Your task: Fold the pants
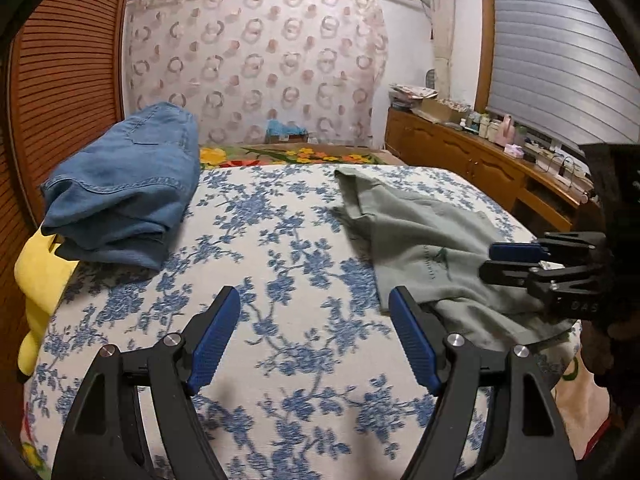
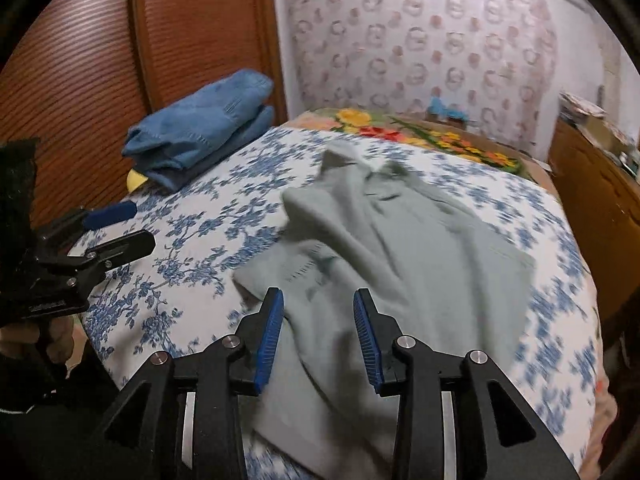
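Left wrist view: the left tool (image 1: pixel 314 304) hangs over a bed covered by a blue-flowered white bedspread (image 1: pixel 280 248), its blue-padded fingers spread wide with only the cloth of the bed showing between them. The grey-green pants (image 1: pixel 432 240) lie crumpled on the right half of the bed, their near edge just beside the tool's right finger. The right tool (image 1: pixel 490 260) reaches in from the right edge of this view, over the pants; from this angle it is hard to say how far its fingers stand apart. At the far left of the bed sits a folded blue denim garment (image 1: pixel 124 184), resting partly on a yellow cloth (image 1: pixel 38 276) at the bed's edge. A wooden sideboard (image 1: pixel 472 160) crowded with small objects runs along the right wall under a window blind (image 1: pixel 560 52).

Right wrist view, blurred: the right tool (image 2: pixel 318 300) is above the pants (image 2: pixel 400 248), its fingers partly apart and closed on nothing; the fabric lies below and beyond them, loose and rumpled, and whether the tips touch it cannot be told. The left tool (image 2: pixel 136 228) shows at the left edge, held in a person's hand (image 2: pixel 48 340), over the bedspread (image 2: pixel 200 240) and apart from the pants. The denim garment (image 2: pixel 204 120) rests near a slatted wooden panel (image 2: pixel 80 80).
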`<action>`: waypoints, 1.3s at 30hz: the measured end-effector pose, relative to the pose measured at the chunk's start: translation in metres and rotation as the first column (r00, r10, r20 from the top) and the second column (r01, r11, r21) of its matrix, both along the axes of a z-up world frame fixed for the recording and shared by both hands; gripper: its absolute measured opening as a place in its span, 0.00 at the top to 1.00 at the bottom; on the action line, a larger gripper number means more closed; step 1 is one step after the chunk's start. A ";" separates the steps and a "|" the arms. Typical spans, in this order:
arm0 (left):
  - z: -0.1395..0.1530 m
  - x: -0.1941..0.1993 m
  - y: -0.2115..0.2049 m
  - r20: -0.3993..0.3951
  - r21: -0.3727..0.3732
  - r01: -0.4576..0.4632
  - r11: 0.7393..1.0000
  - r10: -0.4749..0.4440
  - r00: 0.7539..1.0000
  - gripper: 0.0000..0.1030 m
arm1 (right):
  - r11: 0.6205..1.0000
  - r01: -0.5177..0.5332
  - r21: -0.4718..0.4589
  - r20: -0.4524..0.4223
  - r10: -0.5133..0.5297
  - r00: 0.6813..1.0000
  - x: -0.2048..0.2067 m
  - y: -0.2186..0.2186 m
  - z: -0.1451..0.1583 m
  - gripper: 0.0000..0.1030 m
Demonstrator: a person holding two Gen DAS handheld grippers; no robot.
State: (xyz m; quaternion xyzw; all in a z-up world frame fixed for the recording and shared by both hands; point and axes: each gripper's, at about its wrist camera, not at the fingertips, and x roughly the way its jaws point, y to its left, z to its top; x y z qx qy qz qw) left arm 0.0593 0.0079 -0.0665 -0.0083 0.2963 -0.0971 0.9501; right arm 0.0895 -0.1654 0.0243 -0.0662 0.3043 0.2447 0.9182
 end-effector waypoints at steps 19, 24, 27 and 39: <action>-0.009 0.004 0.024 -0.047 -0.032 -0.032 0.999 0.030 0.998 0.24 | 0.973 -0.195 -0.122 -0.087 0.186 0.979 0.059 0.069 -0.013 0.63; -0.010 0.005 0.025 -0.051 -0.033 -0.033 0.999 0.031 0.998 0.24 | 0.965 -0.202 -0.165 -0.117 0.184 0.976 0.068 0.078 -0.025 0.63; -0.012 0.006 0.024 -0.057 -0.031 -0.032 0.999 0.030 0.998 0.24 | 0.962 -0.207 -0.180 -0.093 0.193 0.977 0.065 0.081 -0.026 0.65; -0.006 0.020 0.009 -0.080 -0.042 0.027 0.999 -0.031 0.996 0.24 | 0.993 -0.093 -0.068 0.003 0.094 0.996 0.068 0.032 0.016 0.95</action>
